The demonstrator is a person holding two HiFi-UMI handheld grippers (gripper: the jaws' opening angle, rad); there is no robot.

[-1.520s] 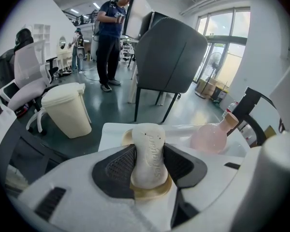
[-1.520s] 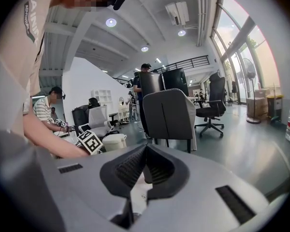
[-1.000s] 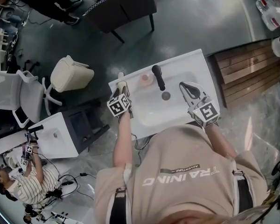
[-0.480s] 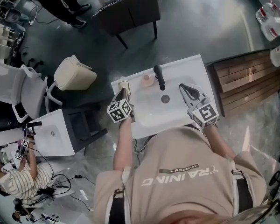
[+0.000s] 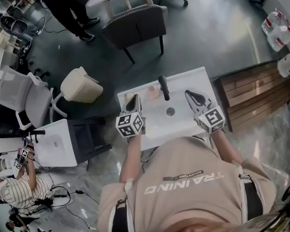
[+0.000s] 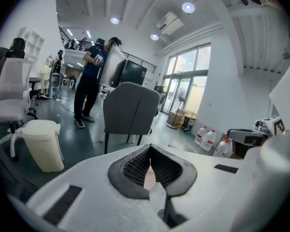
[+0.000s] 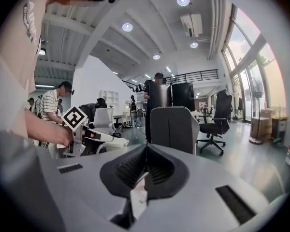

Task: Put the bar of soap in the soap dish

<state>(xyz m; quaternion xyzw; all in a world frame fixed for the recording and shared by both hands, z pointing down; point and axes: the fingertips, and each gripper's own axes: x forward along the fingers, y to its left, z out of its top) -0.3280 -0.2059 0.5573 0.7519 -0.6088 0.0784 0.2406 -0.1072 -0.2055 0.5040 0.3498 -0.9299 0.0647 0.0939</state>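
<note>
Left gripper [image 5: 137, 100]: hovering closed, empty, over the sink's [image 5: 181, 122] left rim;
Right gripper [image 5: 188, 94]: hovering closed, empty;
Soap [image 5: 152, 92]: lying left of tap [image 5: 163, 87]

A white washbasin [image 5: 179, 122] with a black tap [image 5: 163, 87] carries a pale pink piece [image 5: 152, 92] and a cream piece [image 5: 129, 96]. The left tongs [image 5: 136, 98] and right tongs [image 5: 190, 94] are white, with dark grey ribbed pads [image 6: 133, 168] and black-and-white square markers. The person's T-shirt [image 5: 193, 192] is beige with dark lettering. Around them are a dark grey-green floor [image 5: 208, 37], a grey chair [image 5: 135, 25], a cream bin [image 5: 81, 86] and brown wooden slats [image 5: 253, 91].
</note>
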